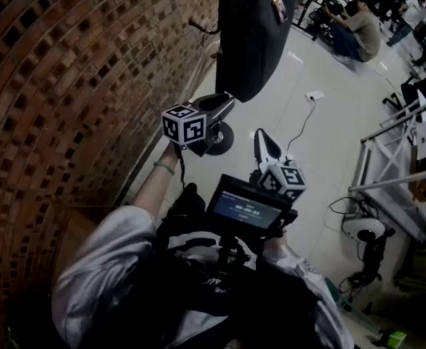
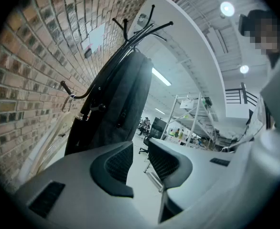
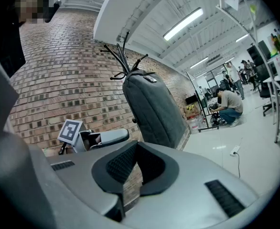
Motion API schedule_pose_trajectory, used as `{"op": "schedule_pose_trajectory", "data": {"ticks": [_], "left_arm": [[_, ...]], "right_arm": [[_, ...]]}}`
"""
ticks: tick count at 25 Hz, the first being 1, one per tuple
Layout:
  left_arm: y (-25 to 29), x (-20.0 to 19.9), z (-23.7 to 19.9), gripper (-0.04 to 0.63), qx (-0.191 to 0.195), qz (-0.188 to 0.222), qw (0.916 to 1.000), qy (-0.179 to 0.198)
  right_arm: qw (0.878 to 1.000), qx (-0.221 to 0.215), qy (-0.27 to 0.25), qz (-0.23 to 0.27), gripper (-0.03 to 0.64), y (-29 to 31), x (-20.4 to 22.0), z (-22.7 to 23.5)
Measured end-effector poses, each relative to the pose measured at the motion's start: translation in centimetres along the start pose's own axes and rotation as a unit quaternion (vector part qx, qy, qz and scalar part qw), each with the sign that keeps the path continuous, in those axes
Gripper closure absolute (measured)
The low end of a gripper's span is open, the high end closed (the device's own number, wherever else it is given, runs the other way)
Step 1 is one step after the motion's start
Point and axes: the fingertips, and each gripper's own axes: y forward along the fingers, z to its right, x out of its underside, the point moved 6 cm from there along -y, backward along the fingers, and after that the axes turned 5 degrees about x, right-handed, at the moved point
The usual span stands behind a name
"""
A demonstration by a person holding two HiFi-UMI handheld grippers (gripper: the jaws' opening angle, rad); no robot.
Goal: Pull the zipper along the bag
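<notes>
A dark grey bag (image 1: 253,35) hangs from a black coat rack (image 2: 145,27) beside the brick wall; it also fills the middle of both gripper views as the bag (image 2: 121,109) (image 3: 152,109). I cannot make out its zipper pull. My left gripper (image 1: 231,100) (image 2: 140,151) is held just below the bag's bottom edge, open by a narrow gap with nothing between its jaws. My right gripper (image 1: 260,133) (image 3: 136,147) sits lower and to the right, well short of the bag, its jaw tips touching and holding nothing.
The brick wall (image 1: 67,86) runs along the left. The rack's round base (image 1: 220,138) stands on the pale floor. A power strip (image 1: 315,94) with its cable lies beyond. A metal shelf frame (image 1: 395,158) stands at the right, and people (image 1: 358,31) sit far back.
</notes>
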Motion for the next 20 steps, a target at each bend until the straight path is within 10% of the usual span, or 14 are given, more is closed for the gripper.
{"op": "schedule_pose_trajectory", "data": {"ticks": [20], "left_arm": [[4.1, -2.5, -6.7, 0.505, 0.190, -0.030, 0.9757, -0.105]], "right_arm": [[0.996, 0.072, 0.024, 0.040, 0.617, 7.6, -2.6, 1.0]]}}
